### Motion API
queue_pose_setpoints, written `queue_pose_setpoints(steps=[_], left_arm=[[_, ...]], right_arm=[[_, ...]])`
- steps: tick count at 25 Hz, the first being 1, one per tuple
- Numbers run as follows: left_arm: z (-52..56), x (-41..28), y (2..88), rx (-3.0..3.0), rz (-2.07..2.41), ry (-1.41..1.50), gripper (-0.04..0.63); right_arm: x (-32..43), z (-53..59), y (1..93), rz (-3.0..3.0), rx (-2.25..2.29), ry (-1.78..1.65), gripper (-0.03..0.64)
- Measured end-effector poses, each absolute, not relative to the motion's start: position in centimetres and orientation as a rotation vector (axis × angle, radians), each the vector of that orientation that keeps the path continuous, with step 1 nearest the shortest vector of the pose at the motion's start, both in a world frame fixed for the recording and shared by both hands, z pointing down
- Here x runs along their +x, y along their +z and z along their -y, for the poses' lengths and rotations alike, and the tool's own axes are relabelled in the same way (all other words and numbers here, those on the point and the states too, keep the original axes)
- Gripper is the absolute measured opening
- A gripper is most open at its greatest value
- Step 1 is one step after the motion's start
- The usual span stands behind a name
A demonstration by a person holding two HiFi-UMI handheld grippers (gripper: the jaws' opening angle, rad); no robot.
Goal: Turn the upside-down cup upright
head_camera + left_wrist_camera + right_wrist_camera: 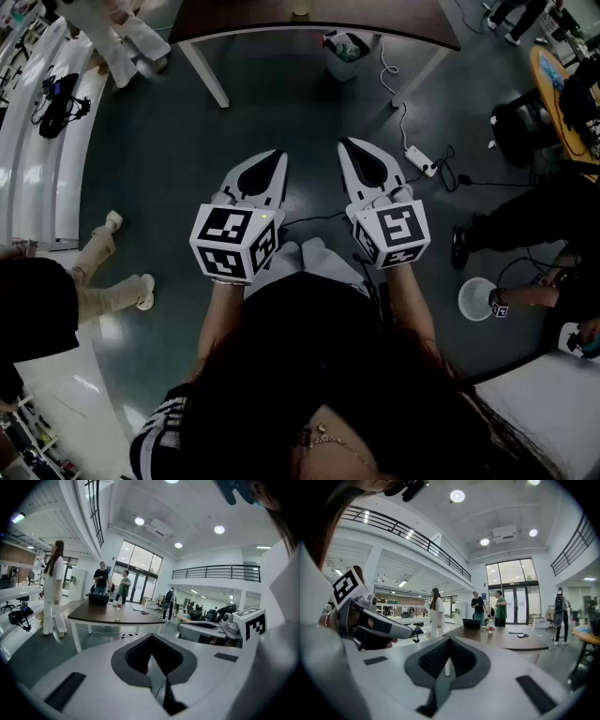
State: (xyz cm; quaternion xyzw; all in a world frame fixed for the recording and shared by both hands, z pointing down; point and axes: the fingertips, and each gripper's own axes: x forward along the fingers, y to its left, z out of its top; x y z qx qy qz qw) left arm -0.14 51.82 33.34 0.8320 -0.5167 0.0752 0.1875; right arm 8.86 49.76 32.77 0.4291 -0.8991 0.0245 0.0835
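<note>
Both grippers are held out over the dark floor, well short of the brown table (pixel 319 28). My left gripper (pixel 278 156) and my right gripper (pixel 344 144) point at the table, jaws shut with nothing between them. In the left gripper view, the left gripper (pixel 151 635) has its dark pads together, and the right gripper (pixel 211 630) is beside it. In the right gripper view, the right gripper (pixel 450 638) also has its pads together. A small pale thing (pixel 117 618), perhaps the cup, stands near the table's front edge, too small to tell which way up.
A bin (pixel 347 45) stands under the table. A power strip (pixel 419 161) and cables lie on the floor to the right, near a white round object (pixel 478 298). People stand at the left (pixel 112 272) and right (pixel 525 225). A laptop (pixel 98 598) and a bottle (pixel 119 603) are on the table.
</note>
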Motion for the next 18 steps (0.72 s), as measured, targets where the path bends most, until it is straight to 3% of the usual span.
queue_pose_setpoints(steps=[18], left_arm=[[-47.9, 2.7, 33.3, 2.311, 1.496, 0.196, 0.003]], right_arm=[[11.8, -46.1, 32.4, 2.747, 1.233, 0.082, 0.018]])
